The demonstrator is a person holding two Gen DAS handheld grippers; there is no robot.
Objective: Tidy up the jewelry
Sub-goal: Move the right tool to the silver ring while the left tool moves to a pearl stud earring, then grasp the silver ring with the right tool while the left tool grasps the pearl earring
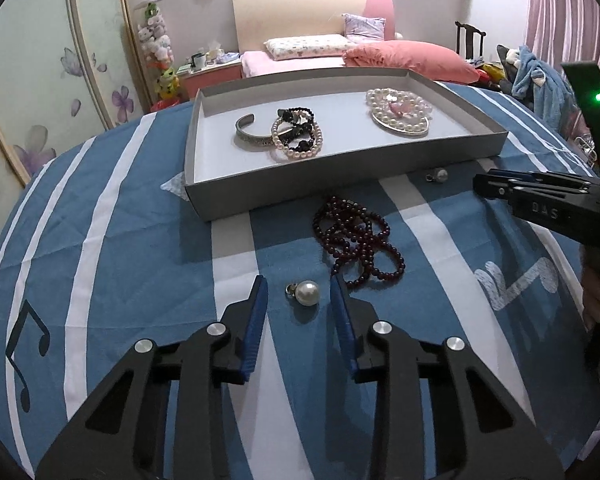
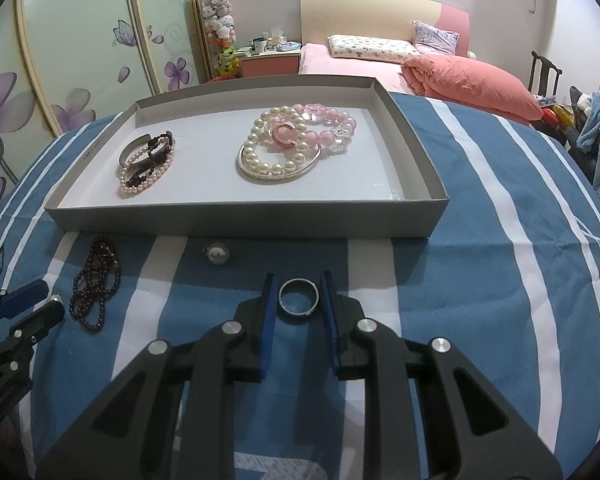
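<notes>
Left wrist view: the left gripper point(image 1: 299, 294) has its fingers spread wide on either side of a pearl earring point(image 1: 306, 293), not yet touching it. The earring lies on the striped cloth point(image 1: 120, 240) well in front of the grey tray point(image 1: 300, 184); a dark red bead string point(image 1: 356, 240) lies between them.

Right wrist view: the right gripper point(image 2: 299, 294) is likewise open, its fingers flanking a silver ring point(image 2: 299, 297) in front of the tray, which already holds bracelets point(image 2: 292, 144). Both seem poised for pickup; next, each should close gently, then lift into the tray.
</notes>
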